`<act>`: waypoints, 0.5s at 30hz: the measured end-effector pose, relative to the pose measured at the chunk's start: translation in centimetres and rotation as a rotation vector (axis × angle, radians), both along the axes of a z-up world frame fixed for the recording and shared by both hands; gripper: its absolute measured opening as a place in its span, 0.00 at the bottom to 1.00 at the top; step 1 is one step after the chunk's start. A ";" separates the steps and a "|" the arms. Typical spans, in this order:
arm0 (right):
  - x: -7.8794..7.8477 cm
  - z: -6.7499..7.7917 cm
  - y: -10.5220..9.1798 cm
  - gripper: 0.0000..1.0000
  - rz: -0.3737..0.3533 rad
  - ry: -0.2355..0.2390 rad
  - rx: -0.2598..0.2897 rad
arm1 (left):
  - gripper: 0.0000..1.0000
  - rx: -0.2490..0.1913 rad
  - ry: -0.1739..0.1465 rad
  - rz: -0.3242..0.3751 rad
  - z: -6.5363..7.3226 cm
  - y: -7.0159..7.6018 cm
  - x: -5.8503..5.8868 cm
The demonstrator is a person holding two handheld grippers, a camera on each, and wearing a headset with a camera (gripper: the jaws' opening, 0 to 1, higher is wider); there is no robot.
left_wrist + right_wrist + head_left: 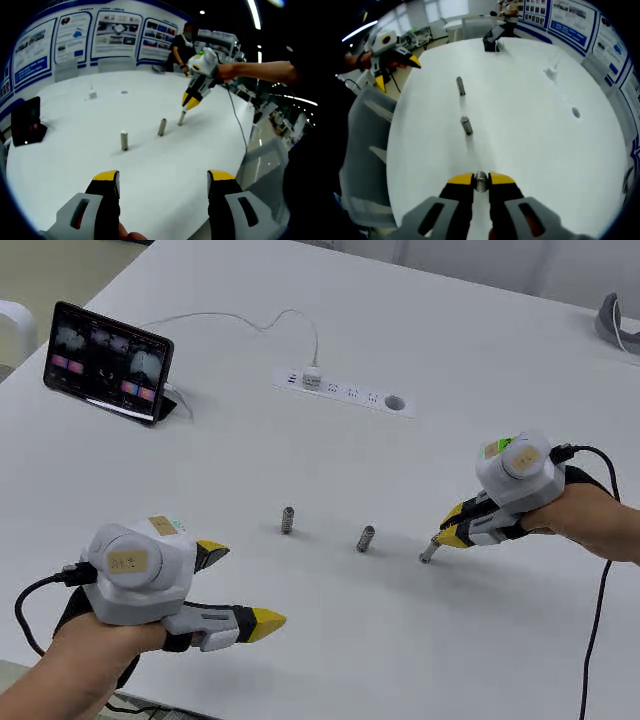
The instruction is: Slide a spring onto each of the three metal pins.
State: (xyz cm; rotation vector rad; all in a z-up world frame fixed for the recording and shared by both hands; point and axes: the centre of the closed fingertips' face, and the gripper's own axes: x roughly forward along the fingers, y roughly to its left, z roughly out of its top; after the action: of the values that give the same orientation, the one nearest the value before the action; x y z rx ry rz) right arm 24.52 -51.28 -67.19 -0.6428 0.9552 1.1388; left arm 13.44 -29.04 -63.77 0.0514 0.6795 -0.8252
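Note:
Three short metal pins stand in a row on the white table [300,660]. The left pin [288,520] and the middle pin [366,538] are upright and look ribbed, as if they wear springs. The third pin [430,552] leans, and my right gripper [447,536] is shut on its top end [480,181]. I cannot tell whether a spring sits on it. My left gripper [240,585] hovers open near the front edge, holding nothing; its jaws [163,177] face the row of pins [162,127].
A tablet [105,362] on a stand is at the back left. A white power strip [345,393] with a cable lies behind the pins. A grey object [620,325] rests at the far right corner. A chair [365,150] stands by the table's edge.

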 end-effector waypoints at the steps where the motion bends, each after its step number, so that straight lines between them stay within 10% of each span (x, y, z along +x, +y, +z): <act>1: 0.0 -0.1 0.0 0.13 0.001 0.001 -0.002 | 0.73 0.001 0.001 0.000 0.0 0.0 0.0; 15: -0.1 -1.4 0.3 0.13 0.050 0.001 -0.044 | 0.72 0.005 0.001 0.003 0.0 0.2 0.0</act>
State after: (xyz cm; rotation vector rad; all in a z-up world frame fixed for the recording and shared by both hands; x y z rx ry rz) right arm 24.39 -50.95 -68.59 -0.7048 0.9716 1.1651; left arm 13.45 -28.89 -63.74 0.0543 0.6827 -0.8211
